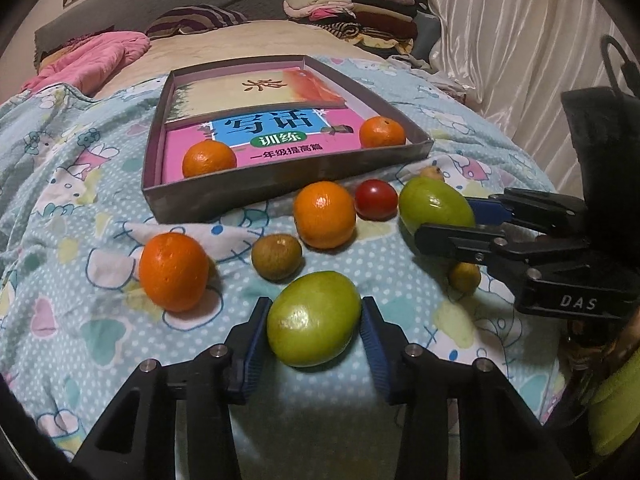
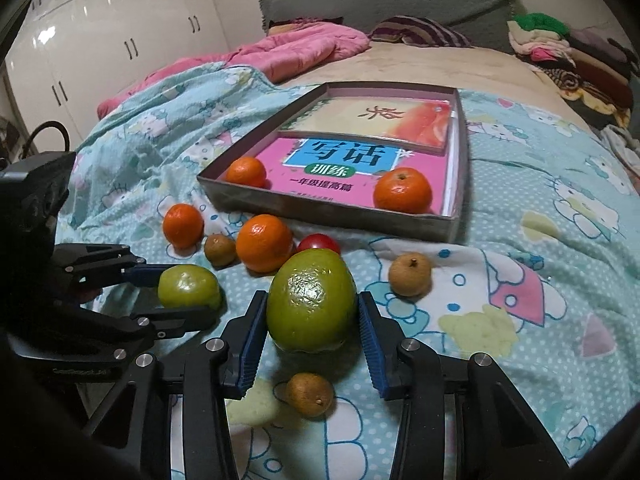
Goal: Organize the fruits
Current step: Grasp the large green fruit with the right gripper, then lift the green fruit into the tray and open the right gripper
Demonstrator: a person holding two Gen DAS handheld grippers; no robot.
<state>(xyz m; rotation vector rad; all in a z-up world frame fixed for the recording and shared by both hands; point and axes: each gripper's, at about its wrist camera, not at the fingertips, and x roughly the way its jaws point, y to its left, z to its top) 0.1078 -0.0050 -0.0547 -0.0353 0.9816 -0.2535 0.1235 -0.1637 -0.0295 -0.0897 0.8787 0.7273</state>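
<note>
Each claw straddles a green fruit on the bedspread, left claw (image 1: 314, 320) low centre around one green fruit (image 1: 313, 319), right claw (image 2: 312, 316) around another (image 2: 311, 300), pads seemingly touching its widest part; smooth, firm, glossy skin likely slips.

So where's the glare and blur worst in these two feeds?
Left wrist view: soft overall, with glare patches on the green fruit between the left gripper pads and fisheye bending of the box. Right wrist view: brighter glare on its green fruit, shiny wardrobe doors, dark vignetted corners.
</note>
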